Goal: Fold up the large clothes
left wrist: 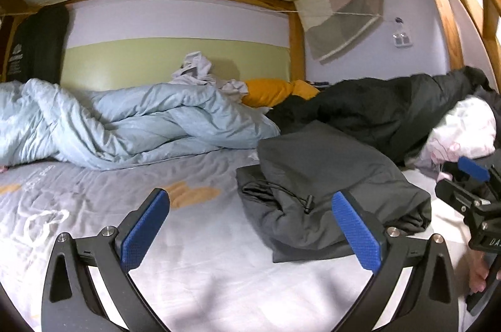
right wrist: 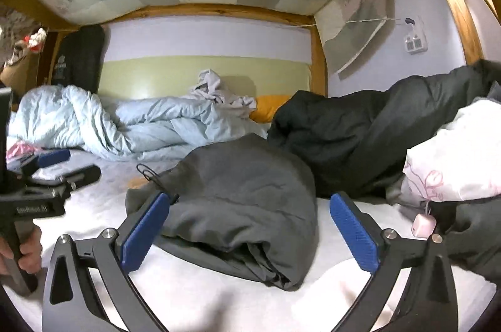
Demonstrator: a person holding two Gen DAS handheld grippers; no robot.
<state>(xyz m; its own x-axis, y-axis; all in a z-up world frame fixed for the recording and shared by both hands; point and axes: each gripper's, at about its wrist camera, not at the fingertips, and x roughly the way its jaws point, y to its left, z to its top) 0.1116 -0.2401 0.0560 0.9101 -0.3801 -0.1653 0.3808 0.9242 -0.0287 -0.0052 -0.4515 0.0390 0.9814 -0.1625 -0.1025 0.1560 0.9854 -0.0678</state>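
While folded grey garment (right wrist: 238, 206) lies released, left gripper (left wrist: 250, 225), right gripper (right wrist: 249, 230) wide, empty

Bed (left wrist: 194, 263): pale printed sheet, wooden frame.
Middle: folded grey garment (left wrist: 332, 194), drawcord showing.
Far edge: crumpled light-blue duvet (left wrist: 131, 125), orange pillow (left wrist: 266, 92).
Right side: black jacket (left wrist: 369, 113), white-pink floral bedding (left wrist: 463, 128).

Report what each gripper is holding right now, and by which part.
Nothing is held. The left gripper and right gripper both stand open; the folded grey garment lies free on the bed sheet.
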